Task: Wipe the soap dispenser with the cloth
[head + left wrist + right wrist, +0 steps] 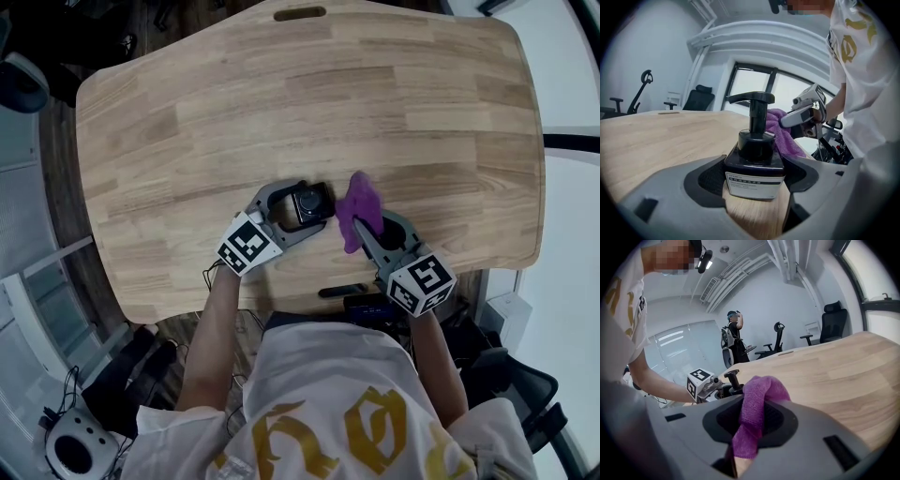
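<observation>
One dark soap dispenser (309, 202) standing near the front edge of one wooden table (281, 94), clamped between the jaws of the left gripper (755, 183); one purple cloth (361, 208) pinched in the right gripper (754, 420), just beside it; at risk of tipping under a hard rub, or of slipping from that loose bunch.

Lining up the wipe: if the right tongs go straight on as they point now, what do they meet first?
Probably nothing but table. The right tongs, shut on the cloth, aim just right of the soap dispenser; the cloth may graze it, though depth is unclear.
</observation>
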Available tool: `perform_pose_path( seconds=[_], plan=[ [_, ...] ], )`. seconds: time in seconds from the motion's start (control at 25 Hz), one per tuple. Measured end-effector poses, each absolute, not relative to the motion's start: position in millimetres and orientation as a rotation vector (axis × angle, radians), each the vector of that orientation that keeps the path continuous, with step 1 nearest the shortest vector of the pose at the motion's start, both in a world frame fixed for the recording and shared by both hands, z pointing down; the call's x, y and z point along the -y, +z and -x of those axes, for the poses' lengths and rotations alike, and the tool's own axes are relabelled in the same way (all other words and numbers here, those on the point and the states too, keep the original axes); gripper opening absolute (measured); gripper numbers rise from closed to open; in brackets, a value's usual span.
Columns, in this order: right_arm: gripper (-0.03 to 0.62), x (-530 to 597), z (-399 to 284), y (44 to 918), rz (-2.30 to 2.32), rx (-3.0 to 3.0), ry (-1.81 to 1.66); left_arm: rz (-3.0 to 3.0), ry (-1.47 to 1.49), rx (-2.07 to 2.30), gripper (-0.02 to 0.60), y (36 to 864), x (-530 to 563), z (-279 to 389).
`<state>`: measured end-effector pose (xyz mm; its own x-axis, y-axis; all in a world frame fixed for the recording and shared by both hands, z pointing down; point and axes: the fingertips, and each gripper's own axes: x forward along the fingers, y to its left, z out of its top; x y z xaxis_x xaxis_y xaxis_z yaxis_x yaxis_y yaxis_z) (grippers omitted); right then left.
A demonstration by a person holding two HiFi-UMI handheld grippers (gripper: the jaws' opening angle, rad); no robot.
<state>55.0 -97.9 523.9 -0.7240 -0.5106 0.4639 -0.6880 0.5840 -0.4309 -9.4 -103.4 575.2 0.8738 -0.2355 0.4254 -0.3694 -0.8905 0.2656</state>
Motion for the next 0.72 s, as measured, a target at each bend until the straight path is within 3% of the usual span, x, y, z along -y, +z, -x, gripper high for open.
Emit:
perform_pose_path(
  seconds=[0.44,0.72],
  plan=[
    [0.066,104,-63,509,-1.023,2.536,0.823,-2.530,0.448,0.531,0.327,575,109,17],
    [0.066,104,-56,481,-1.035,2.596,0.797,-2.444,0.233,0.565,0.327,542,102,25]
  ],
)
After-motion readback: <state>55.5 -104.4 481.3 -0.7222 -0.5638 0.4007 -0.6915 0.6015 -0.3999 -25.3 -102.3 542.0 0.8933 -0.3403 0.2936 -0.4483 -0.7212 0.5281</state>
